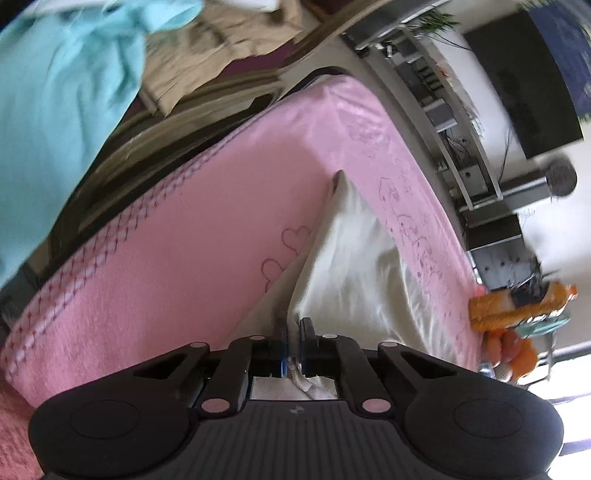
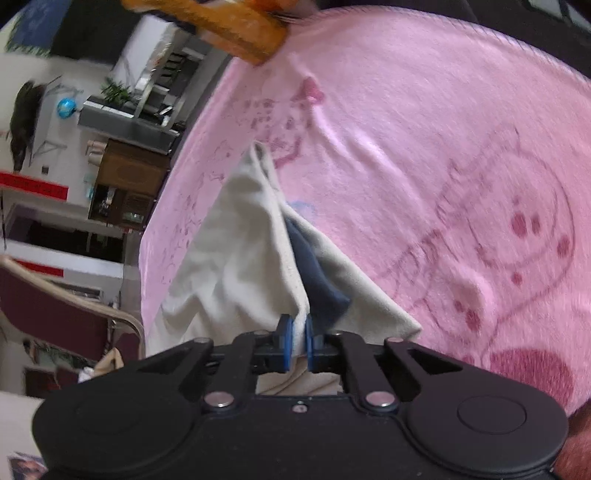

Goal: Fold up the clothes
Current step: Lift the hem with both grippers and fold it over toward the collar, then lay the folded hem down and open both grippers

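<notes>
Left wrist view. Left gripper (image 1: 292, 328) clamped on an edge of the cream garment (image 1: 354, 258); blue pads nearly together, thin fabric pinched between. Garment stretched forward from the jaws, tapering to a point near the middle of the pink blanket (image 1: 184, 240). Blanket spread over a raised surface, stitched border along its left edge. Teal garment (image 1: 55, 92) and beige garment (image 1: 207, 48) lying beyond the blanket's far left edge, on what cannot be told. Orange plush toy (image 1: 517, 306) at the blanket's right edge. Frame motion-blurred.

Right wrist view. Right gripper (image 2: 297, 341) likewise closed on the cream garment (image 2: 229, 258), cloth visible between the pads. Dark navy patch (image 2: 314, 280) showing inside a fold just ahead of the jaws; lining or second piece, cannot tell. Garment gathered into a ridge running toward the blanket's (image 2: 406, 147) far edge, where the orange plush toy (image 2: 236, 29) sits.

Judgement. Both ends held, cloth taut between; fits either lifting to spread or carrying an edge over into a fold.

Risks:
- Thin pinch at both grippers; slip likely under a sharp pull.
- Uneven tension, giving a skewed crease.
- Bunched ridge trapped into the fold.
- Plush blanket dragged along with the garment.
</notes>
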`<state>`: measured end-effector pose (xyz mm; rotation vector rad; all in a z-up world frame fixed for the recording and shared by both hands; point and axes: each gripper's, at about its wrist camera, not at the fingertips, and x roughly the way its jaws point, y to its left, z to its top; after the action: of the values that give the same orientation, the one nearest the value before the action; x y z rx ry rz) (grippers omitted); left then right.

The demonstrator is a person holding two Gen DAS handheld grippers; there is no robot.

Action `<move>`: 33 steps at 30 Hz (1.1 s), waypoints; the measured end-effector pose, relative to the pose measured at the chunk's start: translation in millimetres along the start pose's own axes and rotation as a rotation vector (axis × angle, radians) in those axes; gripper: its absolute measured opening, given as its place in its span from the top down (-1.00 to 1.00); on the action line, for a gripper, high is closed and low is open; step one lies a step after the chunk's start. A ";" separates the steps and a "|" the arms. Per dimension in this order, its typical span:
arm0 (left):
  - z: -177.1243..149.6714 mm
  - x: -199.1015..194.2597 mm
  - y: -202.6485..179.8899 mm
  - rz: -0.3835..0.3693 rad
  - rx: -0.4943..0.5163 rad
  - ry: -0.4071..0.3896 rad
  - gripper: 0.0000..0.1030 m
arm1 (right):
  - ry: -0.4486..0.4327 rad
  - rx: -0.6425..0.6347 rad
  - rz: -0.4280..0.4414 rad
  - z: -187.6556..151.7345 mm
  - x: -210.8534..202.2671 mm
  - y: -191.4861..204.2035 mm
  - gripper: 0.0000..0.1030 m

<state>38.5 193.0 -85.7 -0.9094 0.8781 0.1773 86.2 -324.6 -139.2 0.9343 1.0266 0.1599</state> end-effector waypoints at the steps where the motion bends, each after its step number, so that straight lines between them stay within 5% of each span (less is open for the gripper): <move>1: -1.6 -1.1 -3.8 0.019 0.033 -0.017 0.93 | -0.017 -0.017 0.008 0.0 -2.1 2.9 0.88; 4: -7.4 -11.1 -22.8 0.069 0.171 -0.089 0.94 | -0.074 -0.062 0.049 0.6 -11.0 12.0 0.89; 8: -5.0 -63.7 -36.9 -0.115 0.188 -0.210 0.93 | -0.215 0.009 0.341 8.3 -52.1 11.0 0.90; 11: -9.3 -68.2 -48.4 0.059 0.313 -0.226 0.92 | -0.170 0.013 0.223 7.7 -51.0 3.5 0.90; 16: -27.3 -32.9 -34.5 0.180 0.360 -0.091 0.93 | -0.098 0.005 0.051 5.3 -47.3 -5.9 0.90; 21: -18.6 -55.6 -23.5 0.079 0.294 -0.157 0.93 | -0.143 -0.055 0.100 1.1 -61.2 1.8 0.90; 33: -52.8 -20.5 -41.9 0.383 0.567 -0.071 0.89 | -0.066 -0.162 -0.115 -17.3 -59.3 -1.5 0.90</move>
<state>14.2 131.6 -61.1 -0.2017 0.9625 0.2704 39.9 -346.2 -104.3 0.7272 0.9881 0.1139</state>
